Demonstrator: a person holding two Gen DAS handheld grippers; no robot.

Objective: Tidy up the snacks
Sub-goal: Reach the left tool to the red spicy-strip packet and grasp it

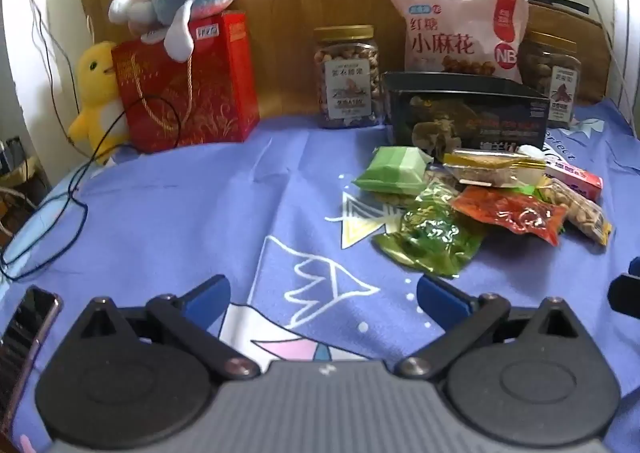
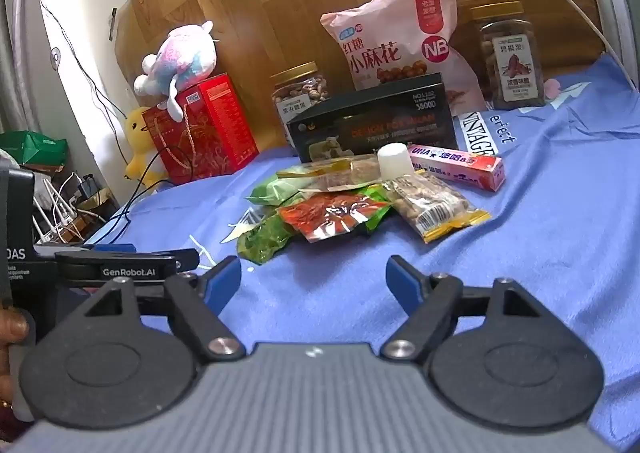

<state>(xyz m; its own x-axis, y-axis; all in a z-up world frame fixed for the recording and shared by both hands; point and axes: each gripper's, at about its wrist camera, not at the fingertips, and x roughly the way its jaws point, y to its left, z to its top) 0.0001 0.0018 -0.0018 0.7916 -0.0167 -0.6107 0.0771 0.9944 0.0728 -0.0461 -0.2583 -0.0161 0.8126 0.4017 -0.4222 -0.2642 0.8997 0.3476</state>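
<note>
Right wrist view shows the right hand-held gripper point(image 2: 314, 281) spread wide and holding nothing, low over the blue cloth point(image 2: 540, 221). The snack pile point(image 2: 360, 197) lies straight ahead and slightly left of it, heaped before the black box point(image 2: 372, 121), with the peanut packet point(image 2: 434, 209) nearest, its long axis running diagonally away. In the left wrist view the left hand-held gripper point(image 1: 324, 293) is likewise wide open and empty, and the pile point(image 1: 480, 201) sits ahead and well to its right, so the right hand looks better placed to reach first
</note>
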